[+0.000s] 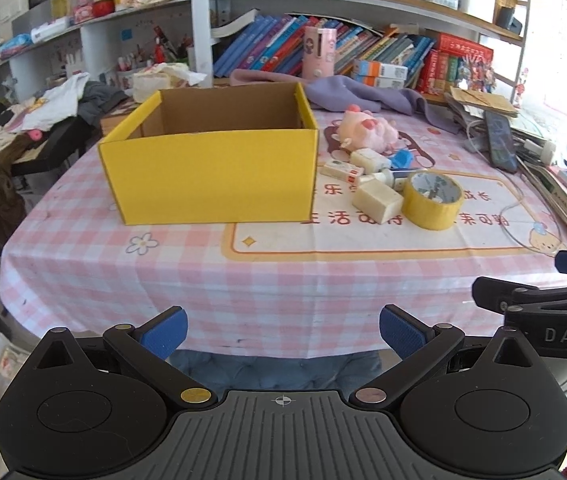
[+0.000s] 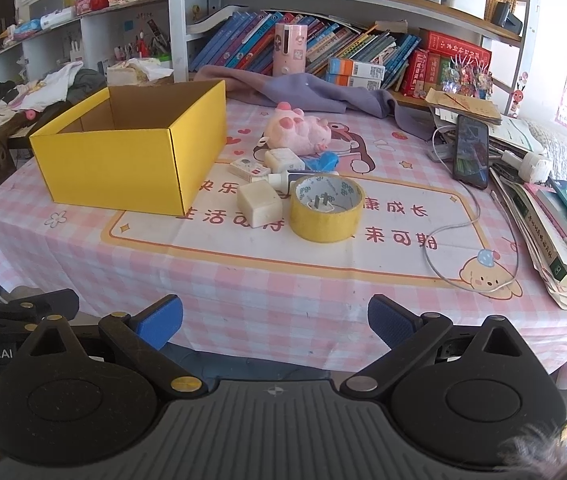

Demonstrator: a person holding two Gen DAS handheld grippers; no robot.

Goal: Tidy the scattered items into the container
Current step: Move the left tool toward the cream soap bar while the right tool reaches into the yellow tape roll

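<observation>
Grippers, left point(image 1: 282, 331) and right point(image 2: 275, 322), level, wide apart, at table edge point(image 2: 243, 344).

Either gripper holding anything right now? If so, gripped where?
Nothing held. The left gripper and the right gripper are both open and empty, short of the table edge; the tape roll and the other items lie untouched.

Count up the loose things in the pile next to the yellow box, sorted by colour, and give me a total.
Yellow: 1, the tape roll.
Pink: 1, the plush toy.
Blue: 1, a small blue item, partly hidden.
Cream or white: 4, the big block, the smaller block, the flat labelled box and the little bottle.
Total: 7 visible.
</observation>
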